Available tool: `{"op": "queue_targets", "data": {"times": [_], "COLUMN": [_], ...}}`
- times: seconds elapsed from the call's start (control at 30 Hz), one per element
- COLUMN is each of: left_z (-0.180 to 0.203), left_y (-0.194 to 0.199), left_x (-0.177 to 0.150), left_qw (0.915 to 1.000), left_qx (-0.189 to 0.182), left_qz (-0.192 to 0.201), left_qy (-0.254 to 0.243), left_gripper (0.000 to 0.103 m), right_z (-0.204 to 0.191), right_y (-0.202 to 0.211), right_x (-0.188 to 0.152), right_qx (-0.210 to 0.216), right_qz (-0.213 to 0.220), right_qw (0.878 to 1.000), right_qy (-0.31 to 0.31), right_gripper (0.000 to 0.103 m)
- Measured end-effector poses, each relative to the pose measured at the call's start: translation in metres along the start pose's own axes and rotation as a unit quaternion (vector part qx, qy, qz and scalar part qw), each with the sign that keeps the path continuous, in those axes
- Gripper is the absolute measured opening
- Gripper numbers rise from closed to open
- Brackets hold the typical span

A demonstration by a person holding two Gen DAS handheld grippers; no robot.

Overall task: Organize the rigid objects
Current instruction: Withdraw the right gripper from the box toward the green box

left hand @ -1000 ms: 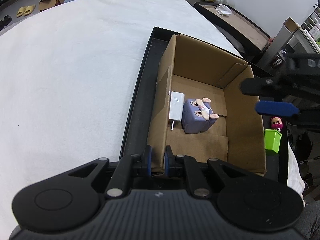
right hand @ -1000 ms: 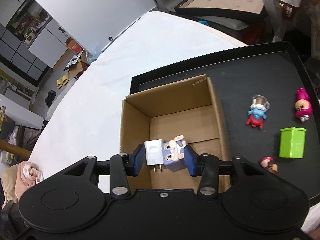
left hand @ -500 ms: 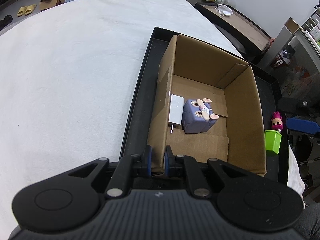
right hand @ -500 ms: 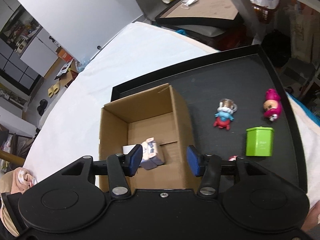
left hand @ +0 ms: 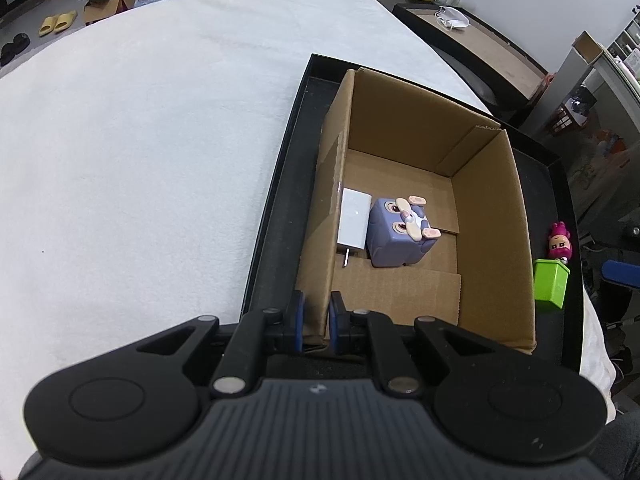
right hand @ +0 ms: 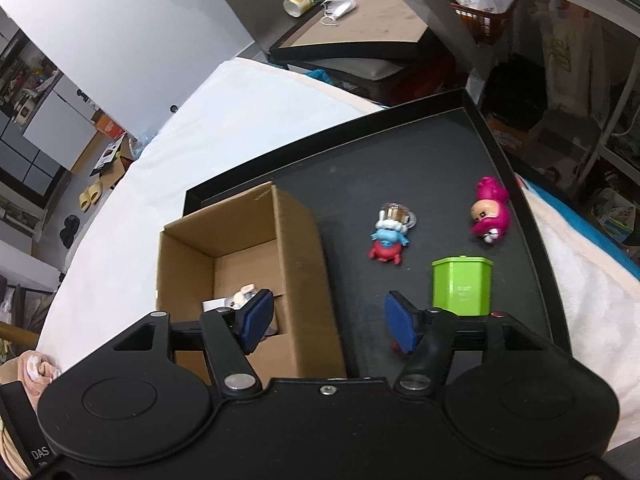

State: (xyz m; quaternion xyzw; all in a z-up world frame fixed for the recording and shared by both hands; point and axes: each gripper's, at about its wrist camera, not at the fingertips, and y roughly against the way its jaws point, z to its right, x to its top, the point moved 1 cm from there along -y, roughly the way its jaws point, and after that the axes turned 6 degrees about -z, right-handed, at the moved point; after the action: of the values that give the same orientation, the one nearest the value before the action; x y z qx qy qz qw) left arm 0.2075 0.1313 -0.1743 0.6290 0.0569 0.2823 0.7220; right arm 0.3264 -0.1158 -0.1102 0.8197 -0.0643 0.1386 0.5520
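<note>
Left gripper (left hand: pixel 316 320): fingers clamped on the near-left wall of the cardboard box (left hand: pixel 494 216), one pad outside, one inside. Box sits open-topped in the left part of a black tray (left hand: pixel 276 216), walls upright, floor flaps folded flat.

Inside the box, ahead of the left fingers: white charger (left hand: pixel 353 219) lying against the left wall, prongs pointing back toward the gripper. Touching it on the right, a purple cube bunny toy (left hand: pixel 394 236), face up, ears splayed.

Right gripper (right hand: pixel 328 320): fingers apart and opening, nothing between them. Left pad hangs over the box's near-right corner, right pad over bare tray.

Right of the box on the tray: blue-and-red figure (right hand: pixel 389 236) lying down, well ahead of the right fingers. Green lidded container (right hand: pixel 462 286) upright, just beyond the right pad. Pink doll (right hand: pixel 490 212) lying on its side near the tray's far-right edge. A small red bit shows under the right pad; can't tell what it is.

Tray rests on a white textured cloth (left hand: pixel 140 140) covering the counter. Room: yellow slippers (left hand: pixel 58 23) on the floor far left, a side table (right hand: pixel 360 20) behind with a bottle on its side and a face mask.
</note>
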Motion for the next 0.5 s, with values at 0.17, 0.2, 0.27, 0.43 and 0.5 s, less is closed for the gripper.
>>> {"op": "queue_targets", "data": {"times": [0.17, 0.2, 0.27, 0.43, 0.5], "left_z": [0.003, 0.004, 0.005, 0.008, 0.008], "left_y": [-0.001, -0.001, -0.002, -0.002, -0.003], "left_x": [0.000, 0.000, 0.000, 0.000, 0.000], "left_qw": [1.0000, 1.0000, 0.9999, 0.9998, 0.9997], "left_qx": [0.008, 0.009, 0.013, 0.022, 0.024], "left_qz": [-0.001, -0.001, -0.001, -0.001, -0.002], "left_qy": [-0.001, -0.001, -0.001, -0.001, 0.001], "left_gripper": [0.011, 0.011, 0.011, 0.011, 0.011], "right_z": [0.019, 0.023, 0.030, 0.051, 0.059], "right_y": [0.001, 0.000, -0.001, -0.008, -0.012], "right_x": [0.001, 0.002, 0.002, 0.001, 0.002], "right_qx": [0.006, 0.007, 0.008, 0.004, 0.004], "right_qz": [0.000, -0.001, -0.003, -0.011, -0.015], "right_qw": [1.000, 1.000, 1.000, 0.999, 0.999], "right_qy": [-0.012, -0.015, -0.021, -0.032, -0.037], "right_gripper": [0.062, 0.062, 0.062, 0.061, 0.061]}}
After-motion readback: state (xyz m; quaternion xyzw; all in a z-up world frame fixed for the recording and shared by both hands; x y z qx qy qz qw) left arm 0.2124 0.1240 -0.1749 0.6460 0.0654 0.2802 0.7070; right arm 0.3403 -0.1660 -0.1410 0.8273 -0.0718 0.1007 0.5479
